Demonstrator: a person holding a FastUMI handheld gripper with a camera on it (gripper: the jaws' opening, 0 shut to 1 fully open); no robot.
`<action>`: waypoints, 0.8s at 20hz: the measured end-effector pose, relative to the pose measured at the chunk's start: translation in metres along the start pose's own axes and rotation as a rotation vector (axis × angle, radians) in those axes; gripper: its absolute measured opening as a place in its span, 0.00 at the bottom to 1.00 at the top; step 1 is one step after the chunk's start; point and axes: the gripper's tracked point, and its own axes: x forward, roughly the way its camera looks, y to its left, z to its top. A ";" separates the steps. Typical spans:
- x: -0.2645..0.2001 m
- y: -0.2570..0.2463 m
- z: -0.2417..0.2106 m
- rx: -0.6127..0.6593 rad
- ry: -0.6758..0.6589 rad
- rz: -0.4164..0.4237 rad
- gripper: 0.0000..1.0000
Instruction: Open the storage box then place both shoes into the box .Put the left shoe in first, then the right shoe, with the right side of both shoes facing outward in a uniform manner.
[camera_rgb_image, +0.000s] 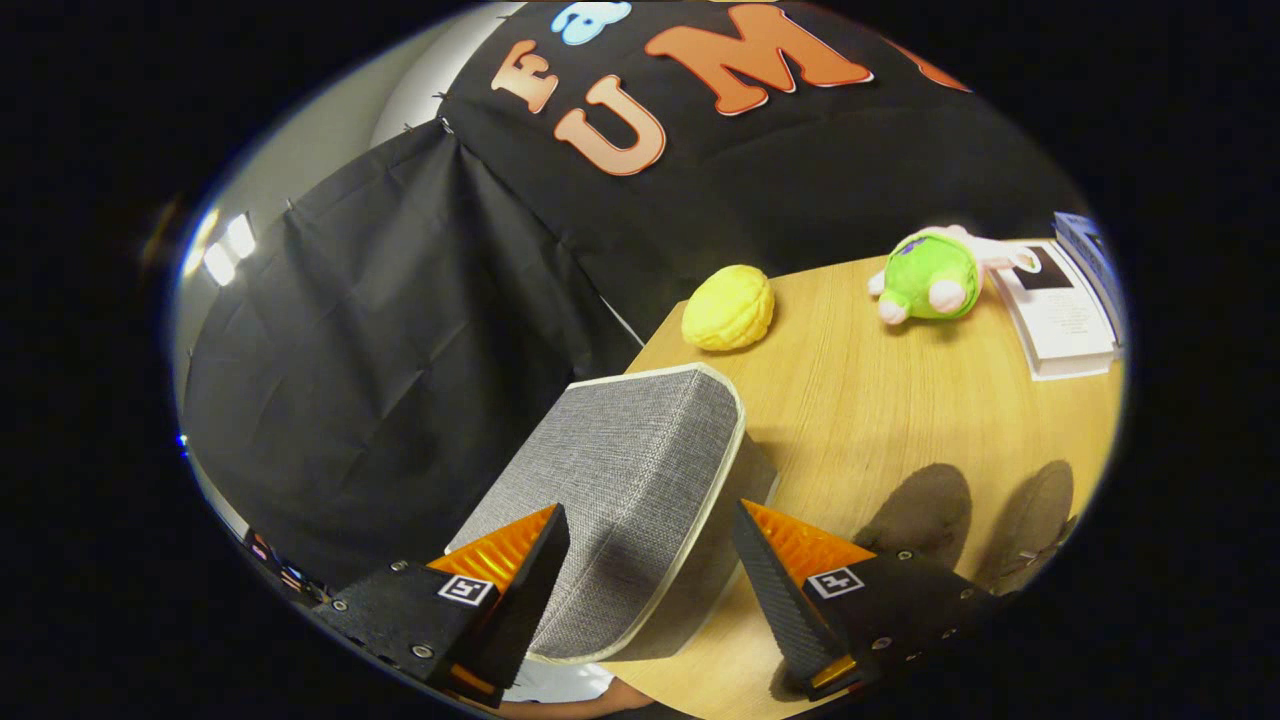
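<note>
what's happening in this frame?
A handheld gripper is open, its fingers straddling the near edge of a grey fabric storage box whose lid looks closed, on a wooden table. Neither finger clearly presses on it yet. Beyond the box lie a yellow plush toy, a green and pink plush toy and a booklet. Opening the box looks like the step under way; nothing has gone into it.

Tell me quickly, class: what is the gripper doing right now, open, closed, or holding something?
Gripper: open, fingers spread to either side of the grey storage box lid, not pressing on it, holding nothing.
</note>
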 end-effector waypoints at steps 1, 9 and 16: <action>0.004 0.001 -0.003 0.035 0.006 0.018 0.98; 0.033 -0.005 -0.014 0.257 -0.008 0.130 0.97; 0.038 -0.004 -0.019 0.434 -0.020 0.224 0.92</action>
